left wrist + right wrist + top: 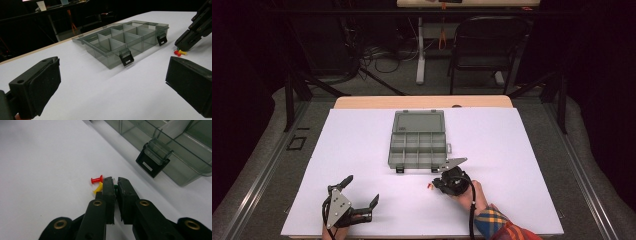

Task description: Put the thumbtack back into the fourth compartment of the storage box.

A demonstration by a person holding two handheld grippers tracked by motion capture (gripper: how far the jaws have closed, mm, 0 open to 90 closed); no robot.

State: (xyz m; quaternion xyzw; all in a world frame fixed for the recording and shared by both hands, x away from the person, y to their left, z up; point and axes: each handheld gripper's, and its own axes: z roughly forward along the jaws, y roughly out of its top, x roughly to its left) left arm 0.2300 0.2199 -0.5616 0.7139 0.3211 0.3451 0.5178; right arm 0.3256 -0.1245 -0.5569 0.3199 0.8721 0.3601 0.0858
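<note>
A smoky clear organizer box (418,145) with several empty compartments lies open mid-table, lid (418,121) folded back. It also shows in the left gripper view (117,42) and the right gripper view (175,150). In front of its right latch, my right gripper (436,184) (116,181) points down at the sheet, shut on a green push pin (115,187). A red pin (97,180) (177,53) and a yellow pin (98,188) (182,52) lie just left of its jaws. My left gripper (361,191) (112,87) rests open and empty near the front left.
A white sheet (362,150) covers the table, with a wooden edge (422,101) showing at the back. A black chair (487,45) and a desk leg (420,50) stand beyond it. A plaid sleeve (497,225) comes in at the front right.
</note>
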